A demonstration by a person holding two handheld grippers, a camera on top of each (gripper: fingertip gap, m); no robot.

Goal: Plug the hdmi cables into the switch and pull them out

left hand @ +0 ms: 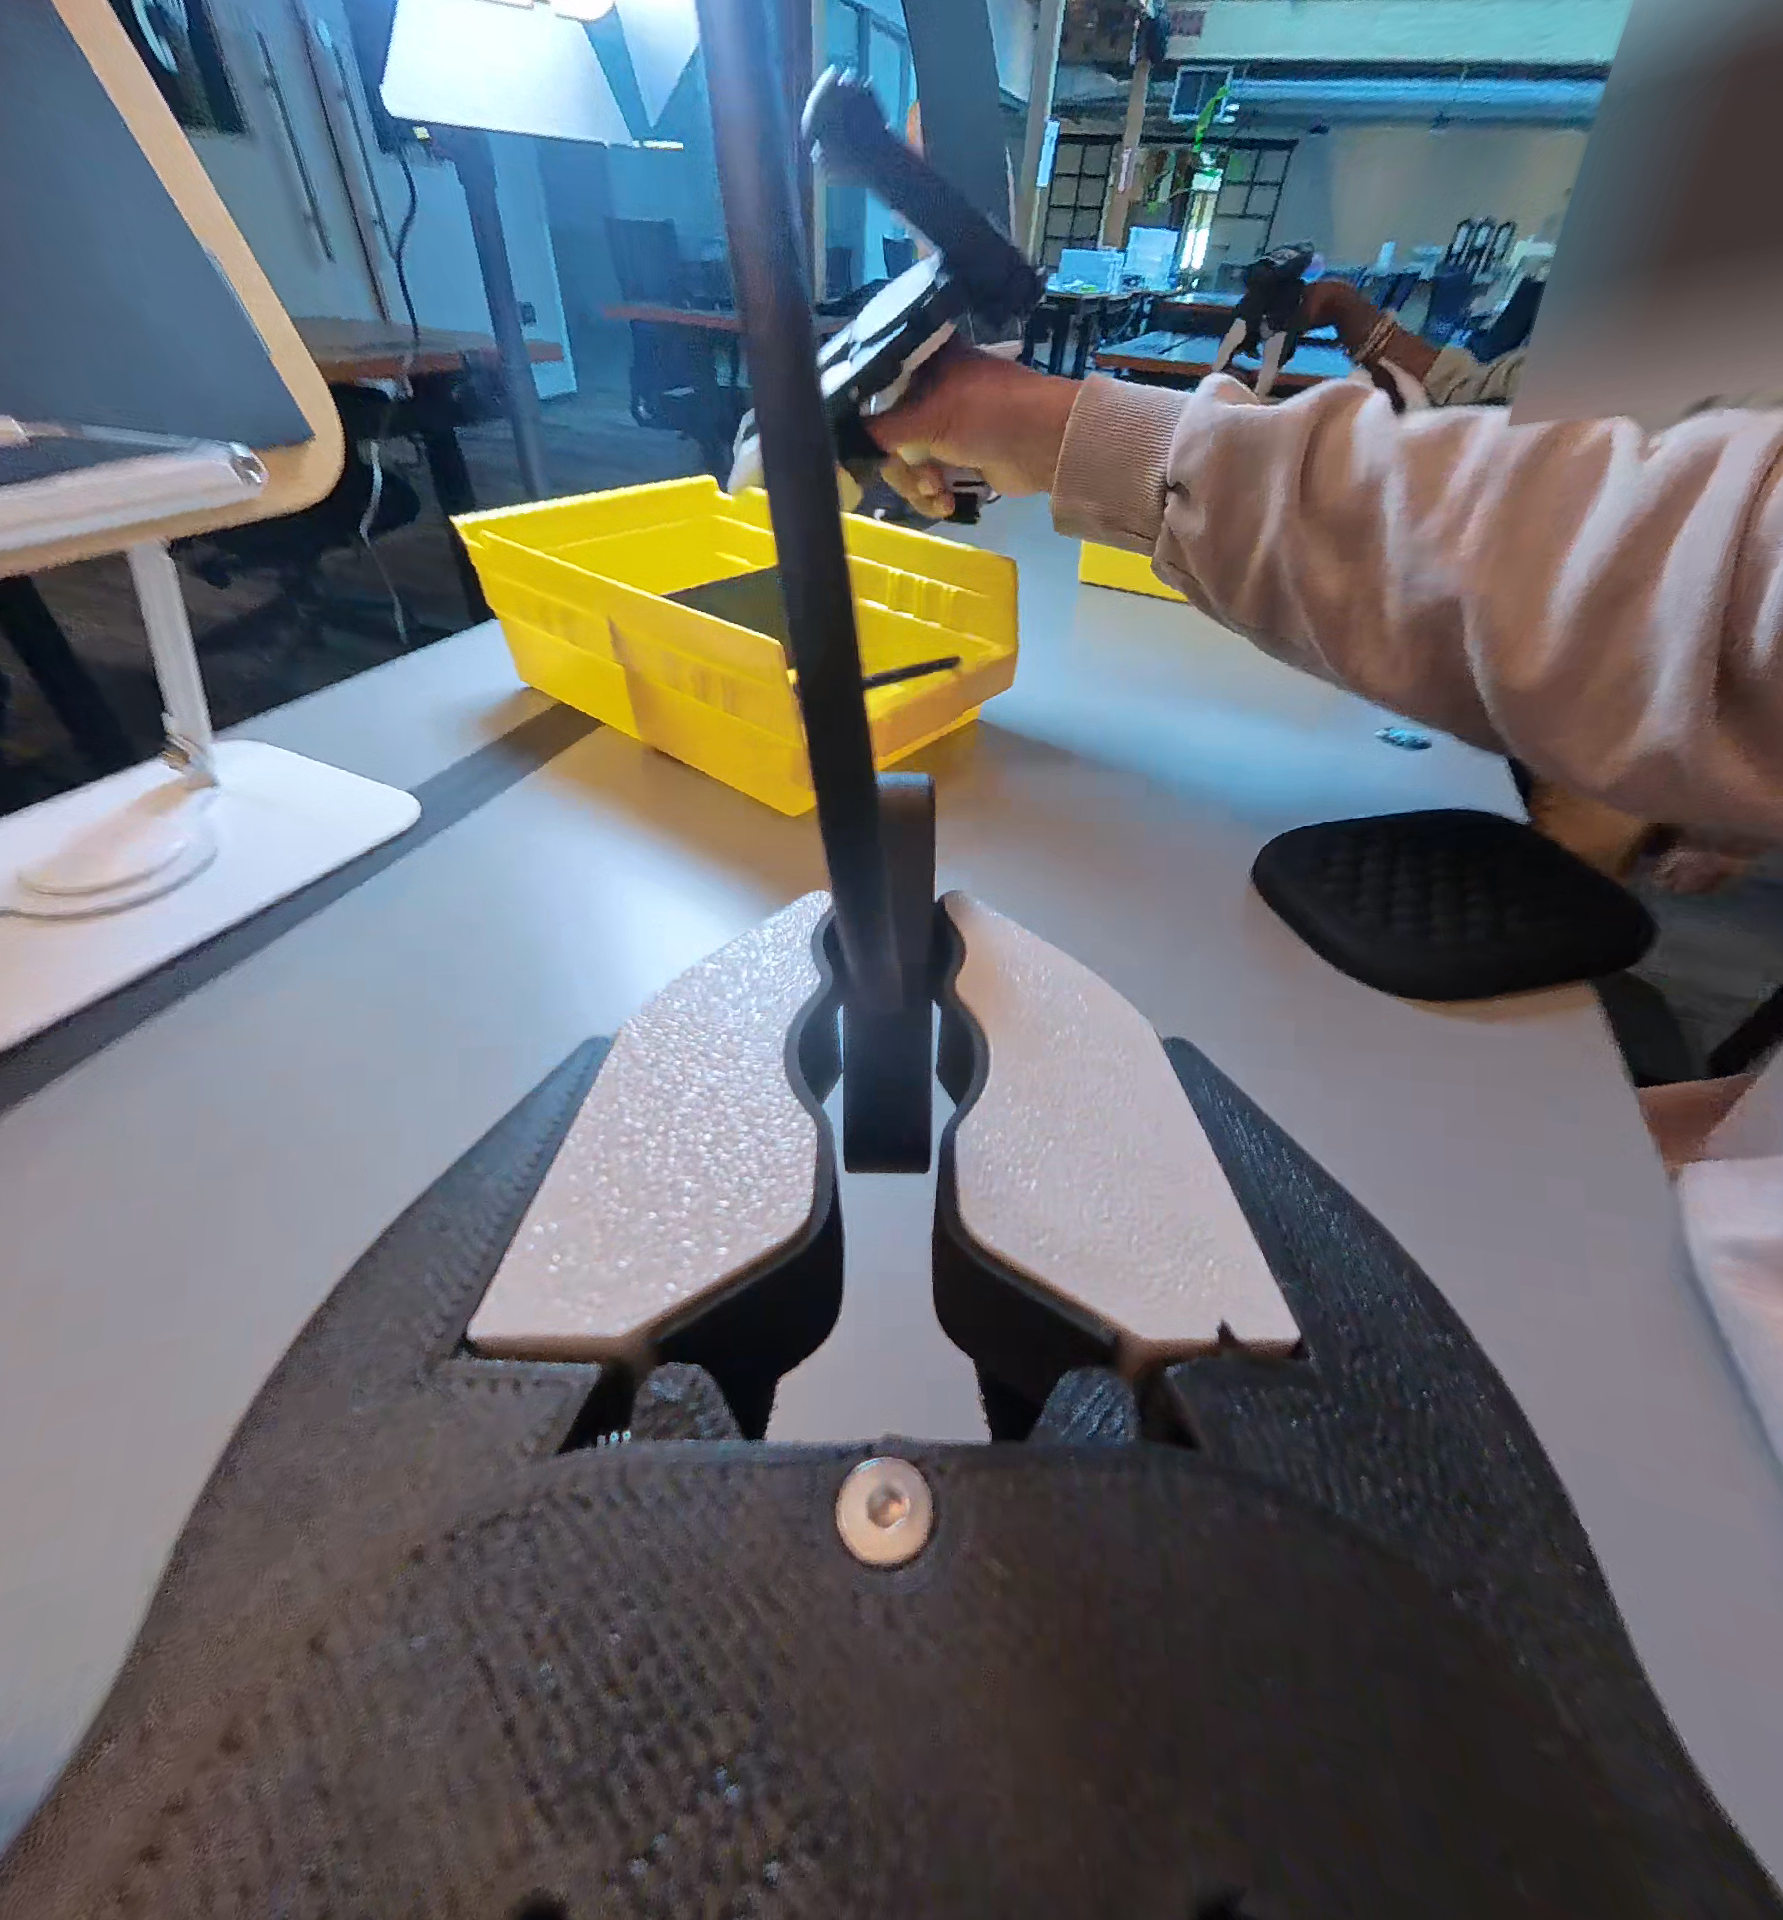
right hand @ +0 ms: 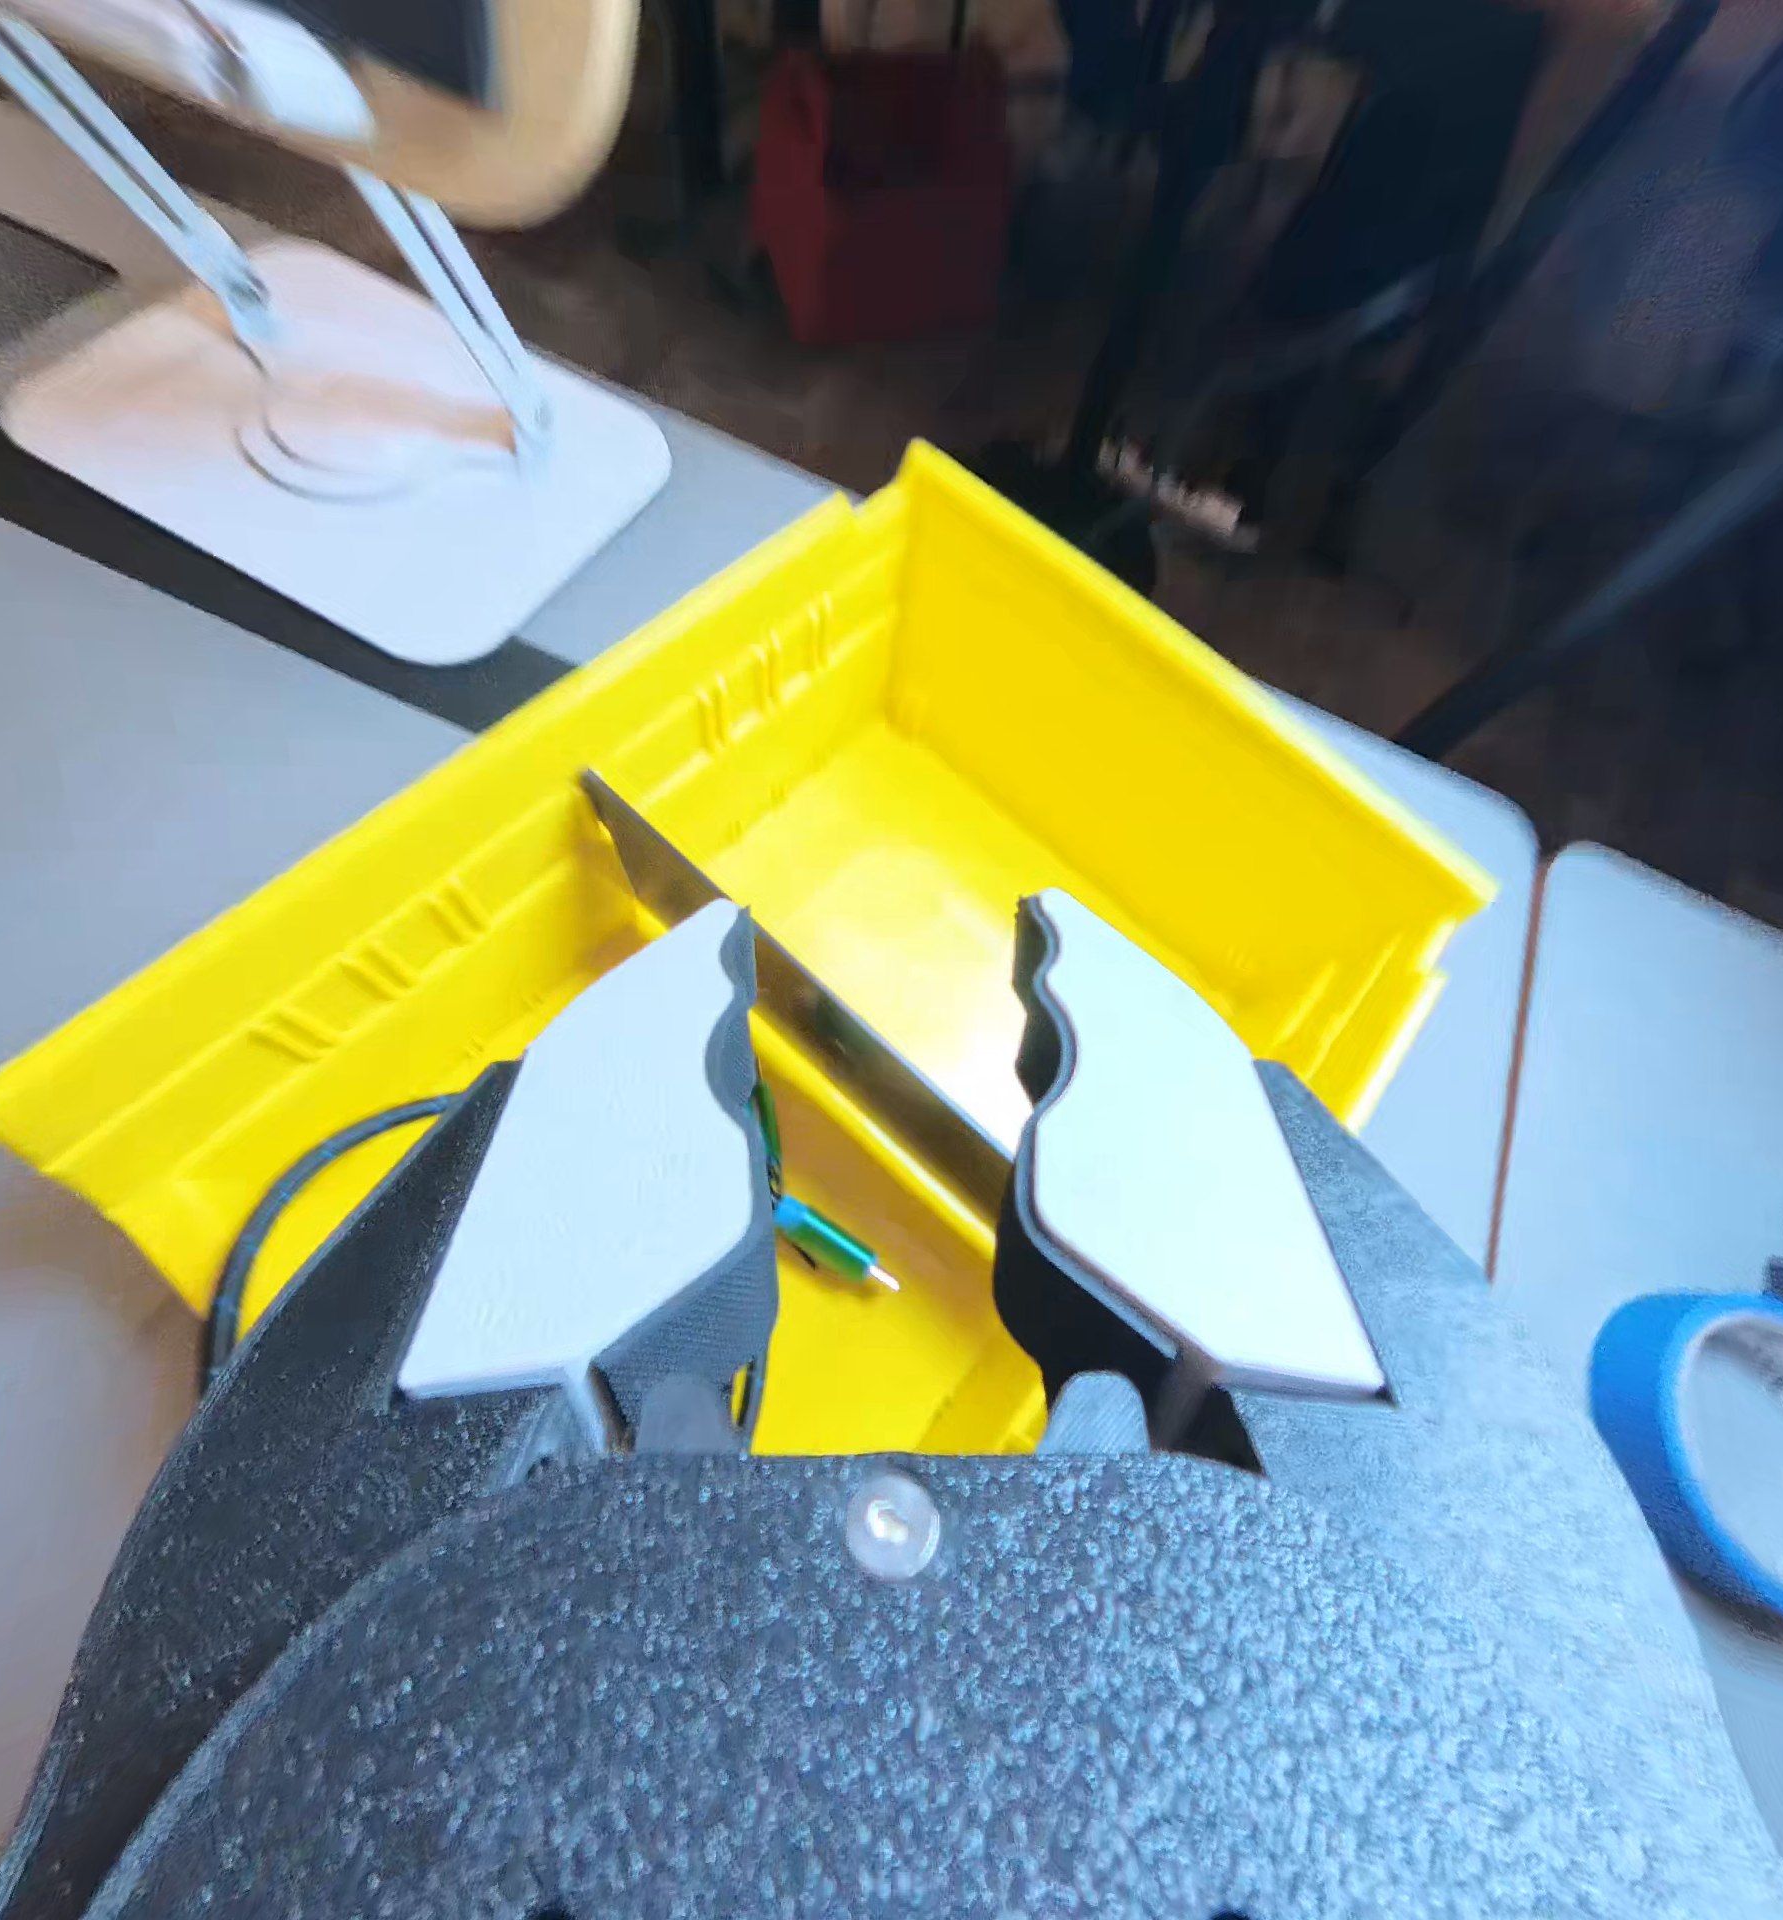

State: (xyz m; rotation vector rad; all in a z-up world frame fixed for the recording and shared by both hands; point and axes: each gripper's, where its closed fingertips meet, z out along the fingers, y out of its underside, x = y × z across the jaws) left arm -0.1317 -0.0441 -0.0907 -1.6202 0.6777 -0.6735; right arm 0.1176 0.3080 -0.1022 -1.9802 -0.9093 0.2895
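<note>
Left hand-held gripper (left hand: 887, 935) low over the grey bench (left hand: 1178, 1195), fingers (left hand: 679, 1122) clamped together on a black HDMI plug (left hand: 892, 1081) standing on end between the fingertips. Black cable (left hand: 773, 364) rising steeply from the plug, up and out past the top edge of the view.

Beyond it, toward the far side of the bench, a yellow bin (left hand: 721, 665), something flat and dark lying inside. To the left, a white monitor stand (left hand: 170, 831) with a clear post, screen edge above it. To the right, a black padded chair armrest (left hand: 1448, 904) near the bench edge. Reaching across from the right, a person's arm in a pale sleeve (left hand: 1489, 582), hand (left hand: 970, 426) wrapped around the grip of the right hand-held gripper (left hand: 887, 353) held above the far end of the bin.

Right hand-held gripper (right hand: 882, 935) seen from its own camera: fingers (right hand: 617, 1164) well apart, nothing between them, hovering over the yellow bin (right hand: 1126, 727). Picture blurred. A grey divider (right hand: 866, 1029) crossing the bin at a slant. Far compartment showing only yellow floor. In the near compartment, a thin green and blue wire with a bare metal tip (right hand: 814, 1242), plus a loop of thin dark cable (right hand: 274, 1205) at the left wall. A blue tape roll (right hand: 1718, 1444) on the bench at the right edge. White monitor stand (right hand: 347, 488) at far left. Switch not identifiable in either view.
</note>
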